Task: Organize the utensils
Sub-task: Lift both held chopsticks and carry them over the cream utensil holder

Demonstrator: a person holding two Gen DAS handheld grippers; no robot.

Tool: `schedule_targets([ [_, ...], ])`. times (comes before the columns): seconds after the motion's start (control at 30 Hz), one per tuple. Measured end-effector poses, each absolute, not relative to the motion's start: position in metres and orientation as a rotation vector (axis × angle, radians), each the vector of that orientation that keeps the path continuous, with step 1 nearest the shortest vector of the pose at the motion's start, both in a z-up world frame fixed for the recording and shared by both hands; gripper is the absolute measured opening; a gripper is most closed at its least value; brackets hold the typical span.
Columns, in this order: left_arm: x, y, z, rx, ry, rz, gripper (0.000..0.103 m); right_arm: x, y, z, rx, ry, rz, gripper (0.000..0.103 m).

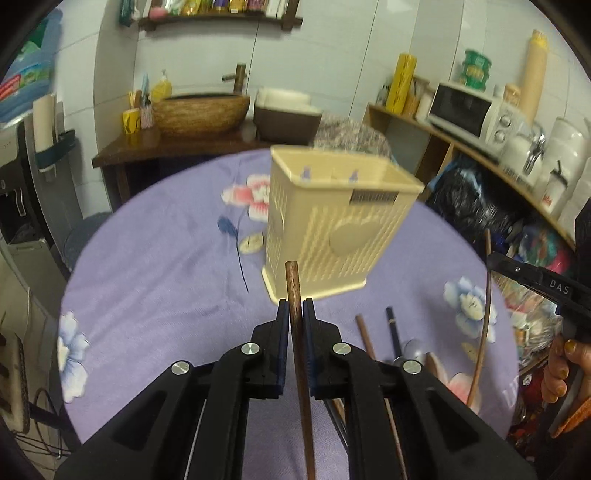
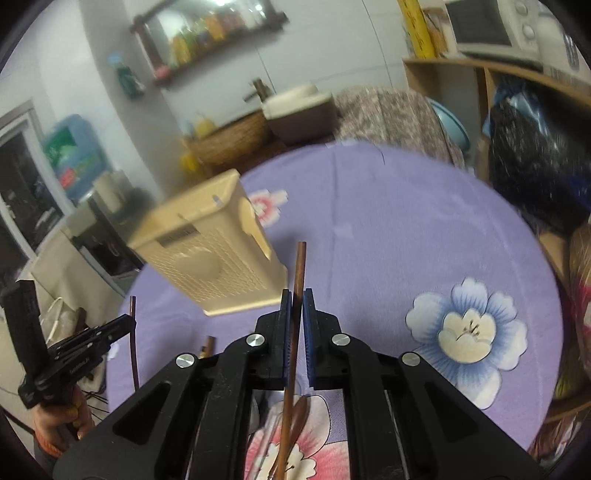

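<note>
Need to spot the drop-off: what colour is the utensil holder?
Cream-beige utensil holder, perforated sides; clearest in the left wrist view.

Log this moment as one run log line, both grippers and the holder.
left gripper: shut on chopstick | right gripper: shut on second chopstick | beige holder: upright on tablecloth, no utensils visible inside

A lived-in home, somewhere between kitchen and washroom. There's a round table under a purple flowered tablecloth (image 1: 166, 236), and behind it a woven-look basin (image 1: 201, 112) with its tap on a dark wooden counter. A white microwave (image 1: 467, 112) sits on a wooden shelf unit, with jars alongside. Bottles crowd the wall shelf (image 1: 221, 18), and a water cooler bottle (image 2: 75, 147) stands to the side.
</note>
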State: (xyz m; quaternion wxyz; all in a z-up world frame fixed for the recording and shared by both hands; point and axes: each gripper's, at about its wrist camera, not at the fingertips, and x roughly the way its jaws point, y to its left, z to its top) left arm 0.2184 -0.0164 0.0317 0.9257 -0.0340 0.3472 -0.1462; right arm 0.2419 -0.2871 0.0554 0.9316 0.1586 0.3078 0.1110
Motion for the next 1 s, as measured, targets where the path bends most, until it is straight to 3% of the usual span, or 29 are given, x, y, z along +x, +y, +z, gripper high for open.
schedule_targets([
  [0.23, 0.205, 0.002, 0.068, -0.081, 0.595, -0.287, 0.008, 0.217, -0.299, 0.104, 0.284, 0.549, 0.260, 0.006],
  [0.77, 0.205, 0.033, 0.105, -0.072, 0.483, -0.220, 0.008, 0.222, -0.299, 0.126, 0.201, 0.515, 0.234, 0.006],
  [1.0, 0.222, 0.033, 0.147, -0.038, 0.415, -0.184, 0.008, 0.240, -0.295, 0.173, 0.149, 0.459, 0.211, 0.006],
])
